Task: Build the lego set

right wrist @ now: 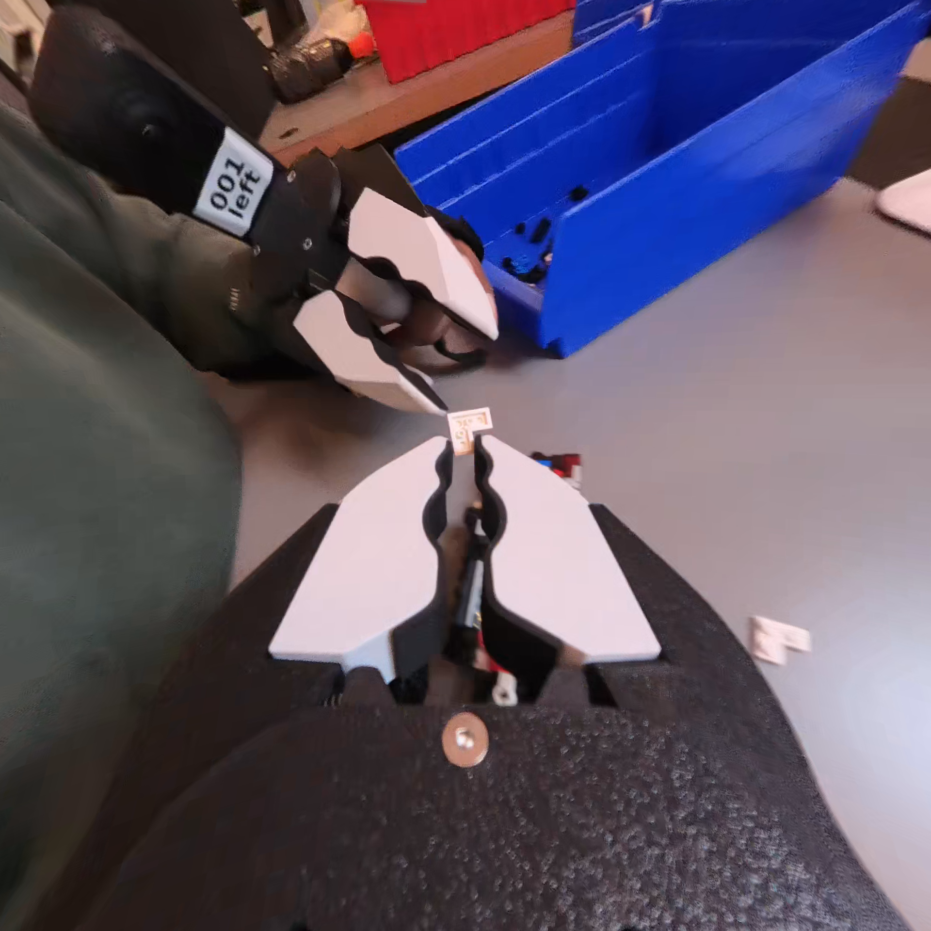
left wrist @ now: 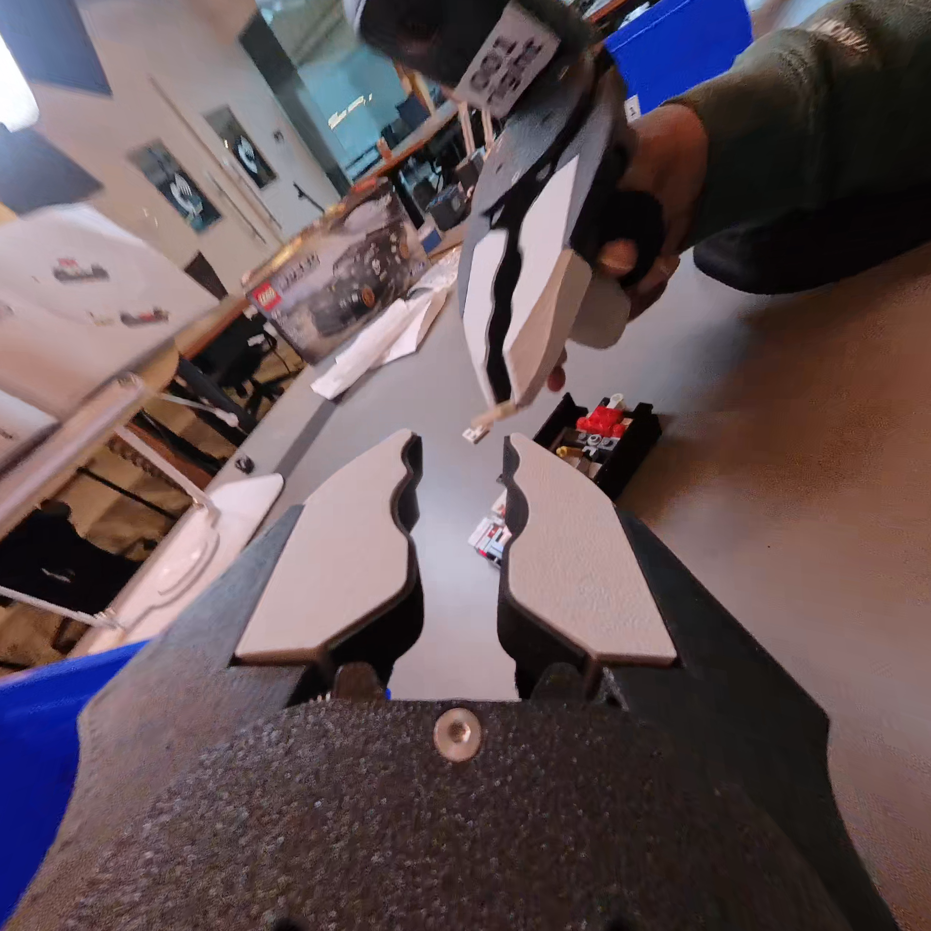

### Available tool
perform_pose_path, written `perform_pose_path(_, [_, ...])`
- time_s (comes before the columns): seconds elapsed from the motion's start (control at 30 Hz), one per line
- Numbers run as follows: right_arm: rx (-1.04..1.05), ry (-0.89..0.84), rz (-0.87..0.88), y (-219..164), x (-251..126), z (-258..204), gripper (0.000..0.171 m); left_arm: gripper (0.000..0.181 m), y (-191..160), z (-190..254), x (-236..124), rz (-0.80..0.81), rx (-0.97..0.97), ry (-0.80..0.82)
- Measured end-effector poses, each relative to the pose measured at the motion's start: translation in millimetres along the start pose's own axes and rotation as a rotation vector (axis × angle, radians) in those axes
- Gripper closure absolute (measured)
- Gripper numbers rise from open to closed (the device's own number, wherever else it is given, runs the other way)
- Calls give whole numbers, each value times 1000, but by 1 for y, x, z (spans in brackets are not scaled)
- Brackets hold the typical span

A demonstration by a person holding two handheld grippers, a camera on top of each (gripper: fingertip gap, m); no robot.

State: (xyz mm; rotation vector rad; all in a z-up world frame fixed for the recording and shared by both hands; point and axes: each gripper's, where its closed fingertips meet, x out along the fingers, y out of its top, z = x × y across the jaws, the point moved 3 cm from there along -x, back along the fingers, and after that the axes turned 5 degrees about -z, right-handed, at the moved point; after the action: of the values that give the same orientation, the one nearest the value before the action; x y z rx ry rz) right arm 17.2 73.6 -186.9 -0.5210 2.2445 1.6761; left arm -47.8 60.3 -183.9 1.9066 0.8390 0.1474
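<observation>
Right gripper (right wrist: 464,439): fingers nearly closed, pinching a white L-shaped plate (right wrist: 467,428) at the tips, held above the grey table (right wrist: 705,453).
Left gripper (left wrist: 461,443): jaws parted, empty.
Partial build (left wrist: 489,539): on table beneath, seemingly red and white.
Black tray (left wrist: 635,453): loose parts.
Blue bin (right wrist: 680,201): beside.

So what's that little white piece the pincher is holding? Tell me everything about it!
The white piece is a small, flat L-shaped lego plate that looks like plastic. The right wrist view shows its hollow underside, with no studs in sight. The right gripper pinches one leg of the L between its fingertips, and the rest sticks out past them. It hangs above the grey table, touching nothing else. The left gripper's lower tip sits right beside it, open.
</observation>
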Motion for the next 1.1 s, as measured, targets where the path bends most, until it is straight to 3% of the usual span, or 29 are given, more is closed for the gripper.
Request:
perform_pose_path(0.2, [104,161,25,-3,10,-14,164,174,8,17,-5,33,160,-32])
perform_pose_path(0.3, [104,179,24,-2,8,-16,164,162,9,22,-5,37,191,-46])
perform_pose_path(0.53, [96,236,-46,-10,12,-26,164,155,7,40,-5,24,298,-126])
perform_pose_path(0.63, [92,256,-78,-15,17,-30,164,162,8,47,-4,17,341,-129])
perform_pose_path(0.83, [159,251,21,-4,10,-22,164,165,10,31,-6,17,325,-40])
perform_pose_path(0.97, [158,102,116,5,-12,7,150,165,8,-28,-21,-70,239,224])
perform_pose_path(1.1, [71,-362,20,-15,-48,71,149,165,-30,-95,-49,-286,-126,417])
